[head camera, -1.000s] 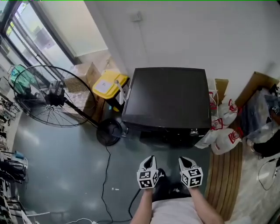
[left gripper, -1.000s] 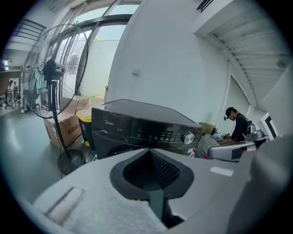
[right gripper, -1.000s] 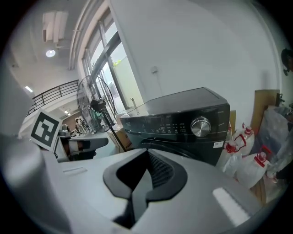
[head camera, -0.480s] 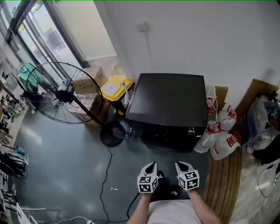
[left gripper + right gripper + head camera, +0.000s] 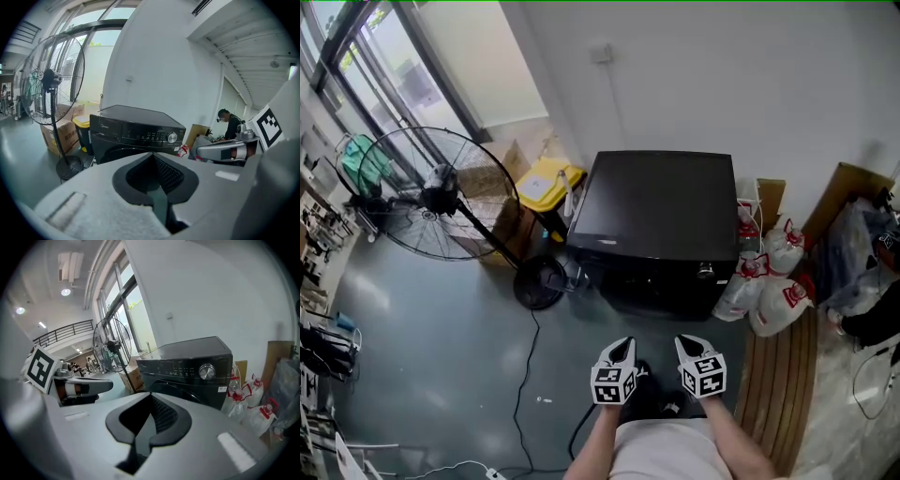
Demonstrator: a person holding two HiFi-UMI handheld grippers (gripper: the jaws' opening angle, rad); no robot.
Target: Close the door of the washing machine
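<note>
the washer (image 5: 661,220) stands at the centre of the head view, its back to the white wall (image 5: 722,75), black top flat and bare. its door (image 5: 115,151) is on the front face, below the control panel with the silver knob (image 5: 172,137). in both gripper views the door seems to lie flush with the front, though the jaws cover its lower part, so this is not certain.

the left gripper (image 5: 624,345) and the right gripper (image 5: 684,343) sit side by side at the bottom centre of the head view, a little apart from each other, both aimed at the washer front. a strip of grey floor (image 5: 441,356) lies between them and the machine; neither touches it. the jaws of each are closed together with nothing between them.

left of the washer is a yellow bin (image 5: 546,183), and further to the upper left a large fan (image 5: 422,192) on a round base, with a cable (image 5: 525,375) trailing down the floor. white bags (image 5: 769,281) with red marks lean at the washer's right side, above a slatted wooden board (image 5: 778,384) at the lower right. a person (image 5: 229,124) shows at the right of the left gripper view.
</note>
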